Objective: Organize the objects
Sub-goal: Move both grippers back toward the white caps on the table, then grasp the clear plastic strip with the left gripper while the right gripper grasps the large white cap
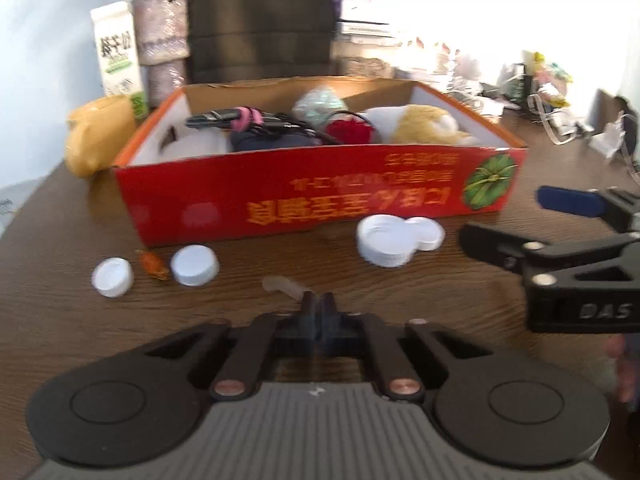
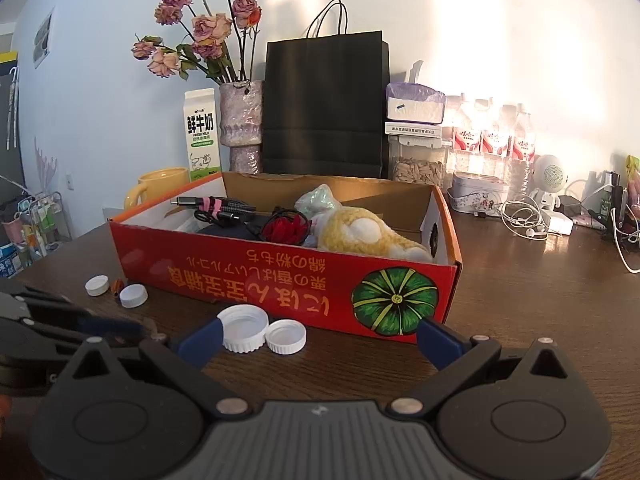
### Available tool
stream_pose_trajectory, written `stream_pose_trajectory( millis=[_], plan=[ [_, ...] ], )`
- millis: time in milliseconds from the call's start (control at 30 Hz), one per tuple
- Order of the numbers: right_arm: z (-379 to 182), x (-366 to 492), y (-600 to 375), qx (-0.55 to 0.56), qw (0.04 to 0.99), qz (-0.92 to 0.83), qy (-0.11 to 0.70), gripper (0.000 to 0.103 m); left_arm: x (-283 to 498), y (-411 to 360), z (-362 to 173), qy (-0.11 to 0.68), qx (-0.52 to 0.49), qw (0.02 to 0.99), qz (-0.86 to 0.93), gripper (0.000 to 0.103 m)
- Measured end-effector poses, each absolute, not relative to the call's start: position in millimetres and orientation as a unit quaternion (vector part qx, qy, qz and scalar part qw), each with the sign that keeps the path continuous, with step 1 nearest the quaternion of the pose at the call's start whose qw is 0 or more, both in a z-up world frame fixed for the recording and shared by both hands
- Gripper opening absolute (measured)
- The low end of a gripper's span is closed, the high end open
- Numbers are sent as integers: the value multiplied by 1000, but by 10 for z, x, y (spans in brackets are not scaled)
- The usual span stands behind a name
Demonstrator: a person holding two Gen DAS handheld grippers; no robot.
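A red cardboard box [image 1: 320,196] [image 2: 280,280] on the wooden table holds cables, a red flower and a yellow plush toy [image 2: 360,232]. In front of it lie a large white cap [image 1: 384,240] [image 2: 244,328] touching a smaller cap [image 1: 426,232] [image 2: 286,336]. Two more caps [image 1: 112,278] [image 1: 195,265] flank a small orange piece [image 1: 154,266]. My left gripper [image 1: 318,304] is shut, low over the table. A small translucent piece [image 1: 280,284] touches its tip; whether it is pinched I cannot tell. My right gripper [image 2: 318,340] [image 1: 520,220] is open, with the touching caps between its blue pads.
Behind the box stand a milk carton [image 2: 202,136], a vase of dried roses [image 2: 240,120], a black paper bag [image 2: 326,108] and a yellow mug [image 2: 160,184]. Water bottles [image 2: 492,136], a tin [image 2: 476,196] and white earphones [image 2: 524,216] crowd the back right.
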State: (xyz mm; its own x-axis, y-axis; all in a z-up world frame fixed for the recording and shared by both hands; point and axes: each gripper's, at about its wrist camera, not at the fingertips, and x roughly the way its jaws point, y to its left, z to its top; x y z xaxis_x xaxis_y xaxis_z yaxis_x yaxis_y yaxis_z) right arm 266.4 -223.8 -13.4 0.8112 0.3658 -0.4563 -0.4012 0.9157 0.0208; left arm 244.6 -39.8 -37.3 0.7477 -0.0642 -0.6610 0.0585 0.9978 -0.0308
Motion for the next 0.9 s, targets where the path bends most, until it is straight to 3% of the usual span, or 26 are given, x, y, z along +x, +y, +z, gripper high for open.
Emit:
stream_pose_trajectory(
  millis=[767,900],
  plan=[
    [-191,2665,-1979,-64,940,230,245,103,2389,-92,-208,328,-20,944,-9,3],
    [-193,2687,-1843,-70,936,243,244,94,2374,15,-192,326,-26,945,-4,3]
  ],
)
